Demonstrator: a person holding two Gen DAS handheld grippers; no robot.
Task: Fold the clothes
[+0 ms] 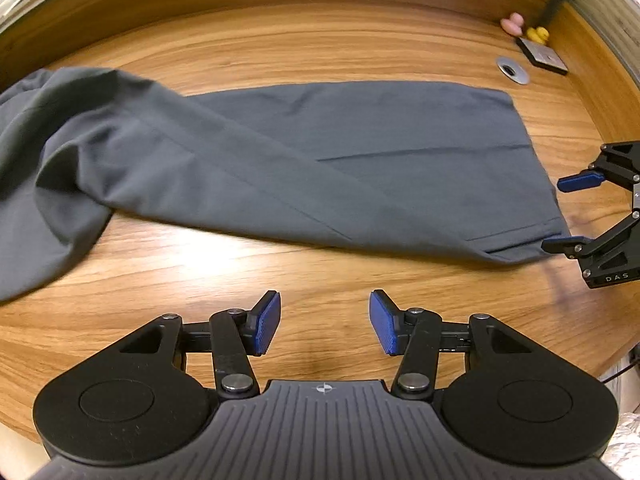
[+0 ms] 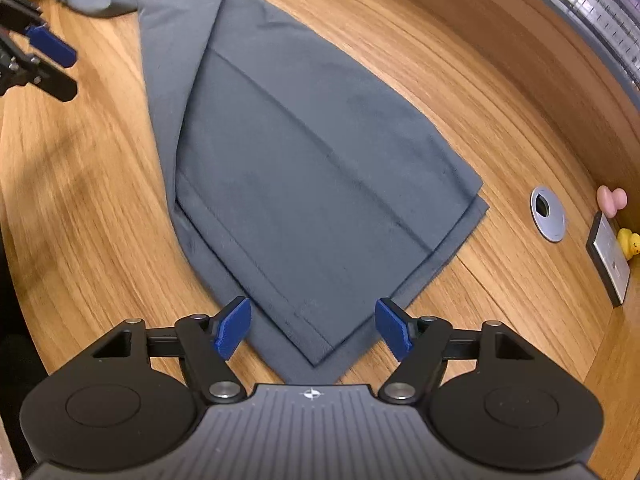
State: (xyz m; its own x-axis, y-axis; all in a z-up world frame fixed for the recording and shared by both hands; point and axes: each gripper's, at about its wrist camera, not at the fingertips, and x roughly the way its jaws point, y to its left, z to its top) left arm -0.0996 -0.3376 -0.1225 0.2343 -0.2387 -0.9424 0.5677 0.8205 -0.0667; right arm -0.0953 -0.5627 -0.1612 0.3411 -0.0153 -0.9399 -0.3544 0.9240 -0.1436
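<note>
On the wooden table (image 1: 280, 276), grey trousers (image 1: 320, 152) lie stretched flat, legs stacked one over the other, the hem end squared off near the right side and the waist end bunched in a loose heap at the far left. At that hem, the right wrist view shows the upper leg sitting a little short of the lower one, so two edges show at the corner. The right gripper (image 2: 314, 328) hangs over exactly that corner, jaws spread, blue pads either side of the cloth and not pressing on it. Nothing held there. The left gripper (image 1: 325, 322) is also released, empty, hovering over bare wood just in front of the near edge of the leg.

Risk number one, judging from this: a pinch at the stepped corner could catch only the top layer, and the legs would peel apart as the fold goes over. Risk number two: the left claw is off the fabric, so a grab from there could close on nothing. And that rumpled waist heap may drag and skew the fold. Beyond the hem, a metal grommet (image 2: 548, 213), a small flat plate (image 2: 610, 258), a yellow duck (image 2: 630, 243) and a pink toy (image 2: 611, 199) sit well apart.
</note>
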